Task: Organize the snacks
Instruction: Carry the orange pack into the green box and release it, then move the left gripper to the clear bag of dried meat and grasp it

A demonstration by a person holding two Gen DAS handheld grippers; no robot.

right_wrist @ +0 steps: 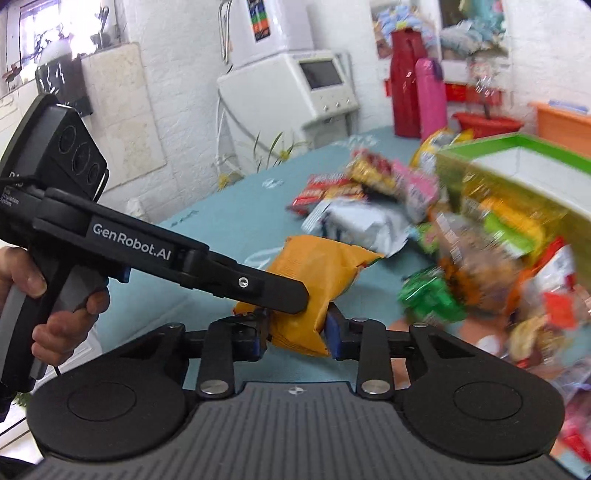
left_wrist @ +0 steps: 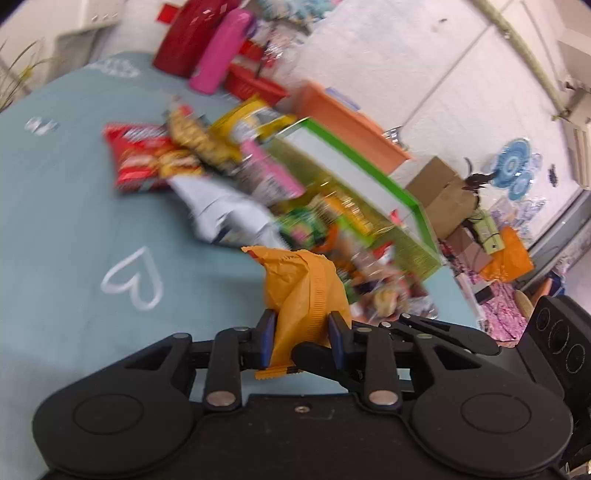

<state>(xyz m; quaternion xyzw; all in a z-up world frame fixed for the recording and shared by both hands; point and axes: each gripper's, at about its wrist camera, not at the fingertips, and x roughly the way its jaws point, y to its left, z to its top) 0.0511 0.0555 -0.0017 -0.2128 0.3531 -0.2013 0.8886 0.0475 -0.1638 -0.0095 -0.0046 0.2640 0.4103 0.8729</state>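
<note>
Crinkly orange foil snack bag (right_wrist: 314, 284) pinched from both ends at once — left gripper (left_wrist: 303, 332) clamped on one crimped end, right gripper (right_wrist: 295, 330) closed on the lower end, blue pads (right_wrist: 331, 334) pressed into the foil. Bag held up in the air just short of the green-rimmed cardboard box (right_wrist: 517, 147), above the teal heart-print tablecloth (left_wrist: 74, 221).

Probably very light and puffy, air-filled, so likely to squash rather than resist. Slick film, so best gripped on the ribbed seal strip at either end — flatter there, and no chips to crush. Middle looks like the fragile bit.

Loose heap of other packets beside the box: a red glossy chip bag (left_wrist: 136, 158), a white crumpled pouch (left_wrist: 225, 210), green wrappers (right_wrist: 432, 299), all shiny plastic, mostly blurred. Behind the box, a tall pink bottle (left_wrist: 221, 51) and a dark red flask (left_wrist: 188, 33), both smooth and rigid.
</note>
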